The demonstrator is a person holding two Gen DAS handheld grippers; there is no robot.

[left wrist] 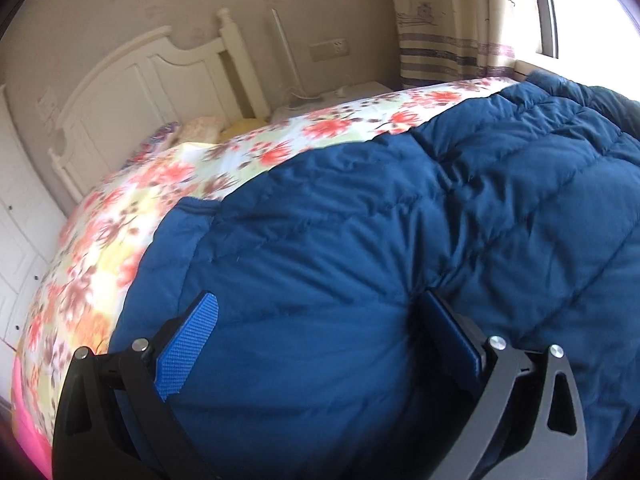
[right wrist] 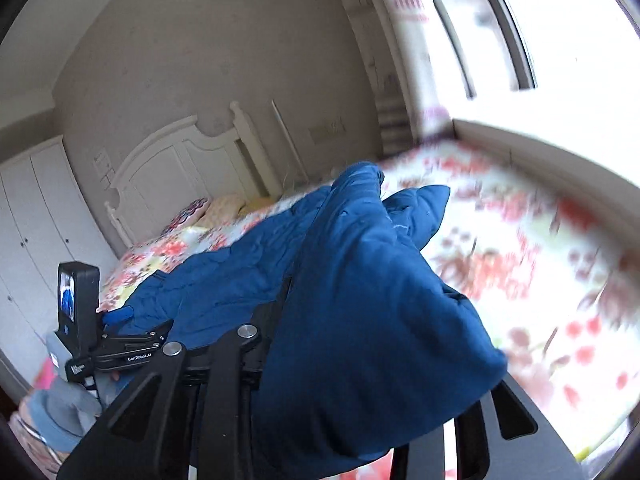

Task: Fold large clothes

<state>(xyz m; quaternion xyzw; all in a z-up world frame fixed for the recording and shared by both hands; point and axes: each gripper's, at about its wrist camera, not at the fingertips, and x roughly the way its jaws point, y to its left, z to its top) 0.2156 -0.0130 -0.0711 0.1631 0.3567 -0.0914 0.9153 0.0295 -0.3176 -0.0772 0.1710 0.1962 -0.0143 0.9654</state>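
Observation:
A large blue quilted down jacket [left wrist: 400, 220] lies spread on a floral bedspread [left wrist: 120, 216]. My left gripper [left wrist: 320, 320] is open, its blue-padded fingers [left wrist: 188, 344] standing wide apart with a bulge of the jacket between them. In the right wrist view, my right gripper [right wrist: 360, 320] is shut on a fold of the jacket [right wrist: 368, 300] and holds it lifted above the bed; the cloth drapes over and hides its fingertips. The left gripper [right wrist: 120, 320] with its camera shows at the lower left of that view.
A white headboard [left wrist: 132, 92] and pillows [left wrist: 200, 128] are at the bed's far end. A white wardrobe [left wrist: 20, 220] stands left. A curtain [left wrist: 452, 20], window [right wrist: 580, 28] and sill [right wrist: 540, 148] run along the right. A nightstand [left wrist: 340, 96] sits by the headboard.

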